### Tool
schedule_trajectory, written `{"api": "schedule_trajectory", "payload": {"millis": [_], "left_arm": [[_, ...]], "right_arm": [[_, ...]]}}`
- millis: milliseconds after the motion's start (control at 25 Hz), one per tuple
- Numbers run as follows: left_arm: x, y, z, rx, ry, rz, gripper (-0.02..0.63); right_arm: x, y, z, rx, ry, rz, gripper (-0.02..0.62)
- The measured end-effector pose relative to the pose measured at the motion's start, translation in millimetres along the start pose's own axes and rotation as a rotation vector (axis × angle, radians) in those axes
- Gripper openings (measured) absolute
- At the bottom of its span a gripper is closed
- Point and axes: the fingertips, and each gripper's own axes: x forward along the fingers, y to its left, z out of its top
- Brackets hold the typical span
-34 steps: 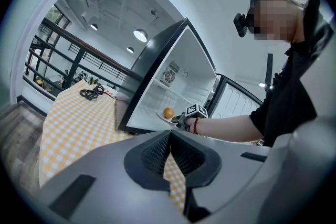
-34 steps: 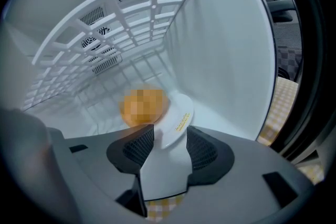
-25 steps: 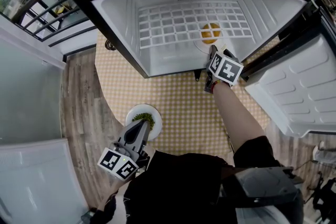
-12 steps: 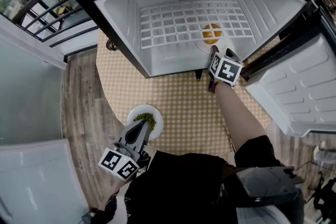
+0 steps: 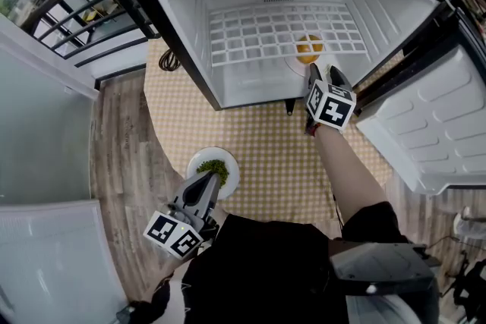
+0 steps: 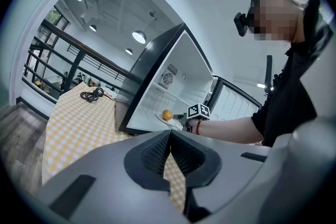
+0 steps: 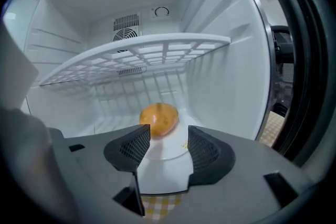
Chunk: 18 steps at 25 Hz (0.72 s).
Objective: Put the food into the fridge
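Now, my right gripper (image 7: 168, 139) hangs open, jaws either side of the white round plate (image 7: 164, 168) of orange rounded food (image 7: 159, 119) on the white fridge's (image 7: 220, 76) floor. My left gripper (image 6: 169, 139) is closed, empty. The plate is probably stiff, slick and breakable: pinch its near rim and keep it level.

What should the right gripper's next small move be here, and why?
Probably draw the right gripper straight back out of the fridge: its jaws stand apart, the plate with the orange food rests on the fridge floor, and the plate of greens sits on the table.
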Motion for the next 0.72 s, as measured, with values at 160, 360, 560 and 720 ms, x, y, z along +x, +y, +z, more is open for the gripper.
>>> {"api": "schedule_trajectory", "payload": {"millis": [160, 360, 560, 720], "left_arm": [[-5.9, -7.0, 0.1, 0.008, 0.001, -0.019, 0.012], [-12.6, -21.8, -1.7, 0.027, 0.004, -0.07, 0.011], [-25.2, -37.2, -2.2, 0.05, -0.001, -0.118, 0.012], [-41.4, -54.8, -6.0, 0.063, 0.004, -0.164, 0.011]], "right_arm": [[-20.4, 1.5, 1.6, -0.005, -0.024, 0.002, 0.167], [-52.6, -7.7, 2.3, 0.032, -0.047, -0.006, 0.055], [-94.8, -12.5, 3.9, 0.098, -0.073, -0.003, 0.038], [-141.6, -1.5, 8.0, 0.148, -0.096, 0.045, 0.028]]}}
